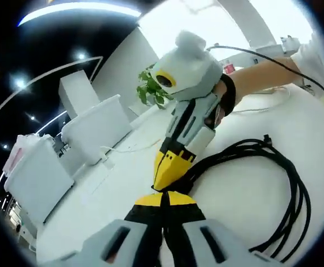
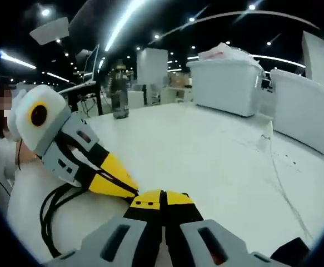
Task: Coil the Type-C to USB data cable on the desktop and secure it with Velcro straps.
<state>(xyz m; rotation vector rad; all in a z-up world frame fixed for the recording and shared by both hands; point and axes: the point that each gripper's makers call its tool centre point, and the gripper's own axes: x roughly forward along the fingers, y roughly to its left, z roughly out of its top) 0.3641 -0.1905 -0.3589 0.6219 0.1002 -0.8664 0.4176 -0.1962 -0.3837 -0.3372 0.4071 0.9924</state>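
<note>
The black data cable lies in a loose multi-strand coil on the white tabletop, its strands bunching toward the point where both grippers meet. My left gripper rises from the bottom with its yellow-tipped jaws shut. My right gripper reaches down from above, shut, tip to tip with the left. In the right gripper view, the right gripper is shut and the left gripper comes in from the left with the cable trailing beneath it. Whether anything is pinched is hidden.
White lidded bins stand along the table's far side, with a thin white cord and a green plant nearby. A person's forearm holds the right gripper. A dark bottle and more bins stand farther back.
</note>
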